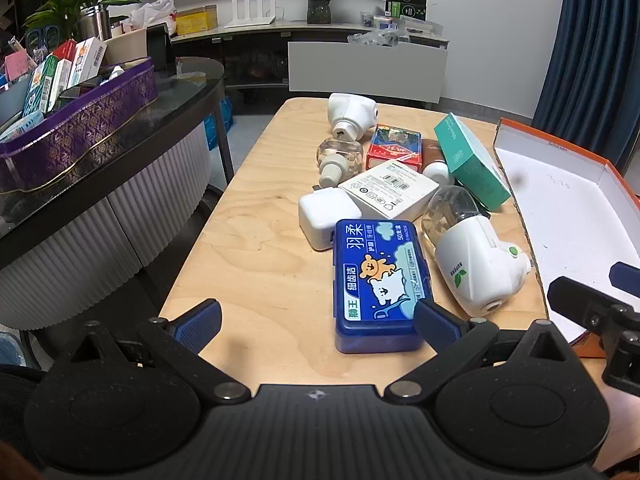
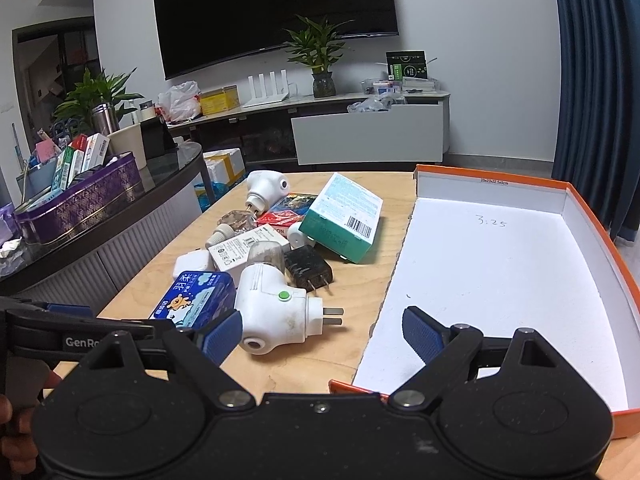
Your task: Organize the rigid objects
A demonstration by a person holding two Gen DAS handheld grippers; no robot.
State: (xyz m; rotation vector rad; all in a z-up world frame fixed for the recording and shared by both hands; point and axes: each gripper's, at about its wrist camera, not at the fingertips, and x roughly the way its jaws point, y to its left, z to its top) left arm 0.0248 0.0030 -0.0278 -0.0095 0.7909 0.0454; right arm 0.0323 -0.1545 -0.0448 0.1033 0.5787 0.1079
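A pile of small items lies on the wooden table. Nearest me is a blue floss case, with a white plug-in repellent heater to its right. Behind them sit a white charger cube, a white carton, a teal box, a red card pack and a second heater. A black charger shows in the right wrist view. My left gripper is open just before the floss case. My right gripper is open over the near edge of the orange-rimmed box, which holds nothing.
A dark curved side table stands to the left with a purple tin full of cartons. A TV cabinet with a plant and router runs along the back wall. A blue curtain hangs at the right.
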